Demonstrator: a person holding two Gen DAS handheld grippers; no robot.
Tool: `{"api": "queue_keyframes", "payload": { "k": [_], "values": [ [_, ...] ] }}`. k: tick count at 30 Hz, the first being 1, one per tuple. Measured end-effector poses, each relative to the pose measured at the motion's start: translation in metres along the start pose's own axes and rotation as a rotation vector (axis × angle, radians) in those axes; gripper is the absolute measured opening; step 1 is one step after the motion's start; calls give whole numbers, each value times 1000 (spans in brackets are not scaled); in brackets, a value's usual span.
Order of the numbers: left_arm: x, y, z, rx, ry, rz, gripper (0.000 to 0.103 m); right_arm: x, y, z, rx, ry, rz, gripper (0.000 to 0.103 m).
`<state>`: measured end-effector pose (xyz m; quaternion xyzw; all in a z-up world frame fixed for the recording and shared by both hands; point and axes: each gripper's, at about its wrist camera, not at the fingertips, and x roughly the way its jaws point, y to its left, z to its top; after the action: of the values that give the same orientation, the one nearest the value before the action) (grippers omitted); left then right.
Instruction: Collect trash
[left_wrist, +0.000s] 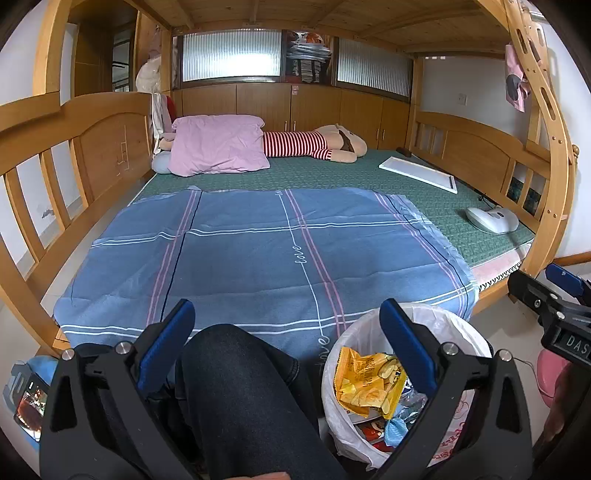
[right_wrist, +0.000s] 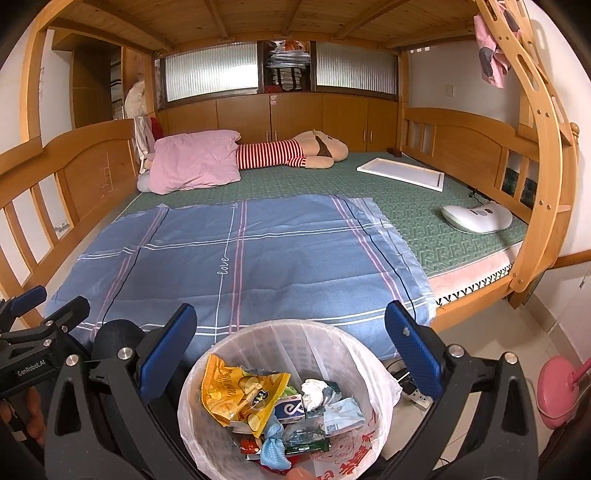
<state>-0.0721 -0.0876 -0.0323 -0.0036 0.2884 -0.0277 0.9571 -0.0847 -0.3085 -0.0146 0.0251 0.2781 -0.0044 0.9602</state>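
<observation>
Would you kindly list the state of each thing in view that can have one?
left gripper: open, empty
right gripper: open, empty, above the bin
trash bin: upright, lined with a bag, holding trash
yellow snack bag: crumpled, inside the bin
blue sheet: spread flat on the bed
cabinet doors: shut

Wrappers in bin — before bed.

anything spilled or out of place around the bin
Nothing has spilled: the trash, including the yellow chip bag, sits inside the lined bin. On the bed, a white frame and a white gadget lie loose on the green mat. Both grippers are open and empty.
</observation>
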Motion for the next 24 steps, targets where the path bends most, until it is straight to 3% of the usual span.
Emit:
{"api": "queue_keyframes", "payload": {
  "k": [24],
  "values": [
    [-1,-4,-1,3,0,-8,100,-2,-1,-1,15,-9,-5,99]
  ]
}}
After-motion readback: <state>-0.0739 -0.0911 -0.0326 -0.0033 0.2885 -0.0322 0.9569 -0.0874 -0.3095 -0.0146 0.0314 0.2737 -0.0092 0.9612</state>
